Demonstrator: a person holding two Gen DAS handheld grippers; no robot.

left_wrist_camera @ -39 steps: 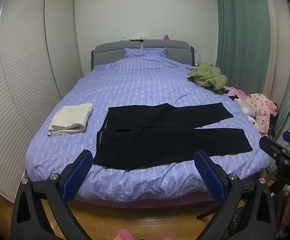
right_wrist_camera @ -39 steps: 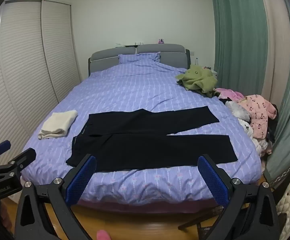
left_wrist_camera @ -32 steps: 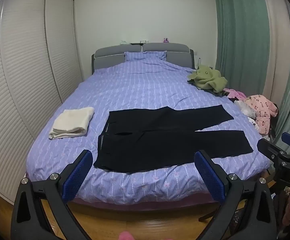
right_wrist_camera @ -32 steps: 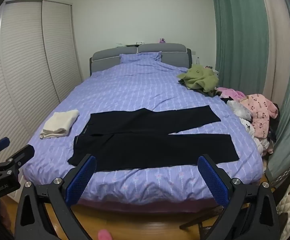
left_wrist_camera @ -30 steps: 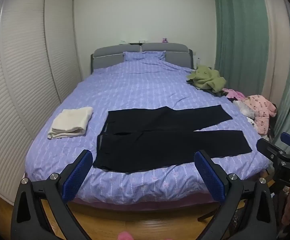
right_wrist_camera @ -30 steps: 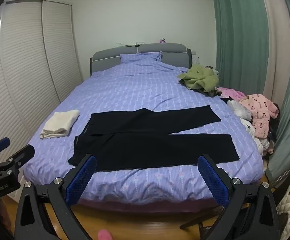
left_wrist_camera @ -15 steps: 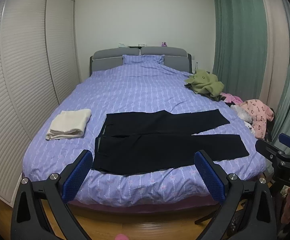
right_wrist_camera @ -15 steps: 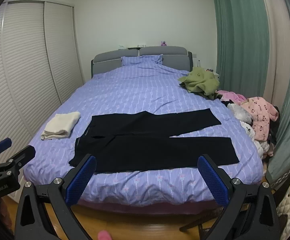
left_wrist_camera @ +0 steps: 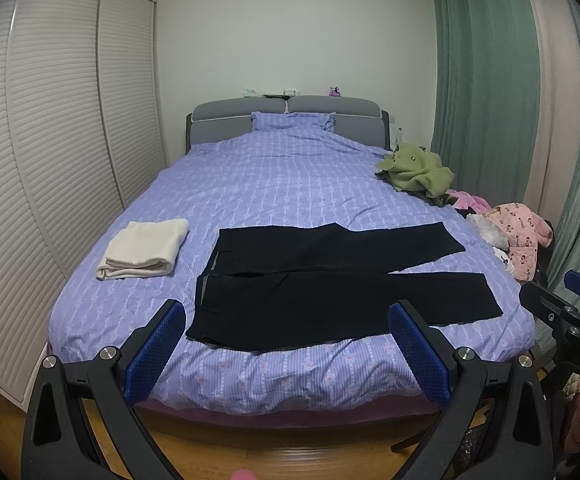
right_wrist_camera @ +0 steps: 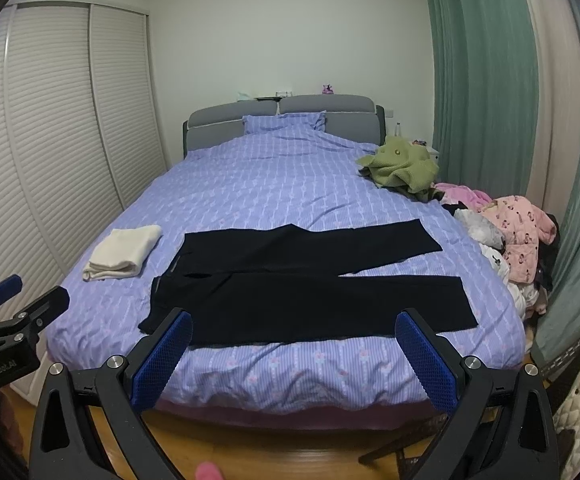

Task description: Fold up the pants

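Black pants (left_wrist_camera: 330,284) lie flat near the foot of the purple bed (left_wrist_camera: 290,176), waist to the left, both legs spread out to the right. They also show in the right wrist view (right_wrist_camera: 306,284). My left gripper (left_wrist_camera: 287,344) is open and empty, held off the foot of the bed in front of the pants. My right gripper (right_wrist_camera: 294,348) is open and empty, also short of the bed edge. Each gripper shows at the edge of the other's view.
A folded cream garment (left_wrist_camera: 143,248) lies on the bed left of the pants. A green jacket (left_wrist_camera: 416,170) lies at the far right of the bed. Pink and white clothes (right_wrist_camera: 518,232) are piled beside the bed's right side. Slatted wardrobe doors (left_wrist_camera: 49,160) stand left, green curtains (left_wrist_camera: 486,88) right.
Both grippers have tilted up a little, so the bed and pants sit lower in view. The pants have not moved. Both grippers stay open.
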